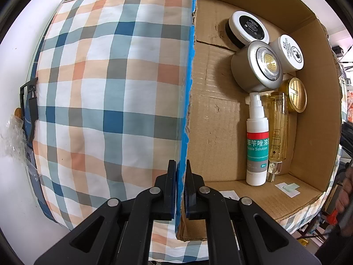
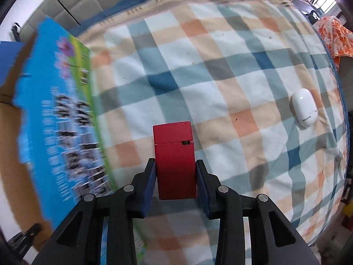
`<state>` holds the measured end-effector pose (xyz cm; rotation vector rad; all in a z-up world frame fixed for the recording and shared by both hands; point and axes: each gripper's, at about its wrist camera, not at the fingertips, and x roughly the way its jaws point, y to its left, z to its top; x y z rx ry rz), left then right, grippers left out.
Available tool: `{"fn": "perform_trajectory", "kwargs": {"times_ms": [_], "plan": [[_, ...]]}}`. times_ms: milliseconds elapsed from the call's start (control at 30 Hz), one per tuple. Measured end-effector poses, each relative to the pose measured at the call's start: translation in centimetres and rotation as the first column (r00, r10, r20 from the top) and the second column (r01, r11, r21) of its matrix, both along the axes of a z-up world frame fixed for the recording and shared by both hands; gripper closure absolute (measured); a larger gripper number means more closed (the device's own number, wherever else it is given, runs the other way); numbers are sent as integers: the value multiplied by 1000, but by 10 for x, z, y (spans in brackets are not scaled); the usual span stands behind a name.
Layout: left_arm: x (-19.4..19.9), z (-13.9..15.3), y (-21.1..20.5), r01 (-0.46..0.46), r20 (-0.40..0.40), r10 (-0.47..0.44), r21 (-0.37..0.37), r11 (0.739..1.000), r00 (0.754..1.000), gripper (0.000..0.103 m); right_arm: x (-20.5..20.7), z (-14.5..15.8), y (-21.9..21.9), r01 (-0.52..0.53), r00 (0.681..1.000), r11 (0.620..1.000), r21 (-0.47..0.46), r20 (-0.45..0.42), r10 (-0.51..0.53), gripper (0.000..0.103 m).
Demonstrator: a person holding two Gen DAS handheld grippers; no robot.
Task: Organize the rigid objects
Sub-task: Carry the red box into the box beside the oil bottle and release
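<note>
— Biggest first: checked bedspread [image 2: 220,70], blue, peach and white squares, filling most of both views.

— Then cardboard box [image 1: 220,119], open top, sitting on the bedspread; outer wall printed bright blue with flowers, blurred in the right view.

— Left gripper [image 1: 181,172]?

— Pointing down, clamped tight on the blue-edged box wall, one finger outside, one inside.

— Right gripper [image 2: 175,172]?

— Squeezed onto a red case [image 2: 174,159], pads pressing both long sides, case held upright above the bedspread, just beside the box's outer wall.

— Inside the box?

— Silver tin [image 1: 256,66] on its side, touching a black-lidded jar [image 1: 247,28] and a white jar [image 1: 289,53]. Below those, a white spray bottle [image 1: 257,141] with a red and teal label, lying flat beside a clear yellow bottle [image 1: 279,128]; gold cap [image 1: 296,95] just behind.

— Anything else?

— White oval case [image 2: 304,108], lying alone on the bedspread, well apart from the red case.
</note>
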<state>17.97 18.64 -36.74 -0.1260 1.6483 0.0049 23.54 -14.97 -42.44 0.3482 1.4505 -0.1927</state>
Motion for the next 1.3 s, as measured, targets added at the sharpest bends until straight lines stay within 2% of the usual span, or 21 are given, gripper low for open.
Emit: {"fn": "perform_trajectory", "kwargs": {"times_ms": [267, 433, 667, 800, 1000, 1300], "plan": [[-1, 2, 2, 0, 5, 1, -2, 1000, 1000, 99, -30, 87, 16, -64, 988, 995, 77, 146, 52, 66], [-1, 3, 3, -2, 7, 2, -8, 1000, 1000, 99, -36, 116, 52, -138, 979, 982, 130, 171, 115, 66], [-1, 3, 4, -2, 8, 2, -7, 1000, 1000, 99, -44, 102, 106, -226, 969, 962, 151, 132, 207, 65], [-1, 4, 4, -3, 9, 3, -10, 1000, 1000, 99, -47, 88, 128, -242, 969, 963, 117, 88, 233, 65], [-2, 4, 4, 0, 10, 1, -9, 1000, 1000, 99, -45, 70, 143, -255, 967, 963, 93, 37, 252, 65], [-1, 5, 5, 0, 10, 0, -10, 1000, 1000, 99, -38, 49, 142, -230, 972, 968, 97, -18, 233, 66]]}}
